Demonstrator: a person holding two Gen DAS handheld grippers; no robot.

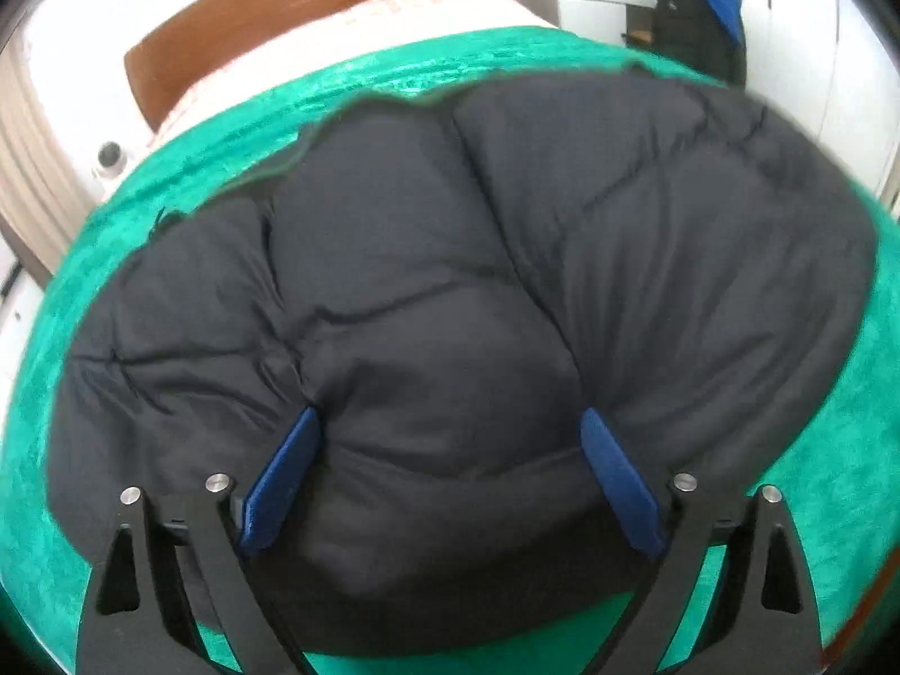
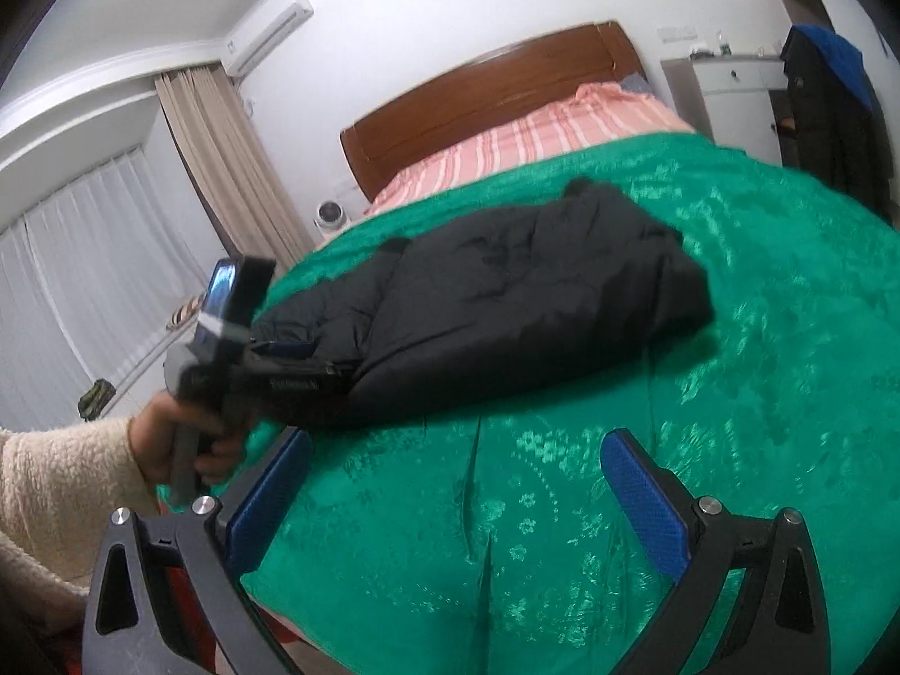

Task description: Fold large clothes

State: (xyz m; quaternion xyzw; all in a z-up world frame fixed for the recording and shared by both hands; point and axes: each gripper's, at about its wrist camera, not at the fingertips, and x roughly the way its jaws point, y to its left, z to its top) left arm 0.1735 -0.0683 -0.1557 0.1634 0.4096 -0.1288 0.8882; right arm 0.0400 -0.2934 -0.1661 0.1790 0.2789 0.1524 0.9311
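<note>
A dark navy puffer jacket lies folded in a bundle on the green bedspread. My left gripper is open, its blue fingers spread wide and pressed against the near edge of the jacket. The right wrist view shows the jacket on the bedspread, with the left gripper at its near left end, held by a hand in a cream sleeve. My right gripper is open and empty above the bedspread, nearer than the jacket.
A wooden headboard and a pink striped sheet lie at the bed's far end. A white cabinet and hanging dark clothes stand at the far right. Curtains cover the window on the left.
</note>
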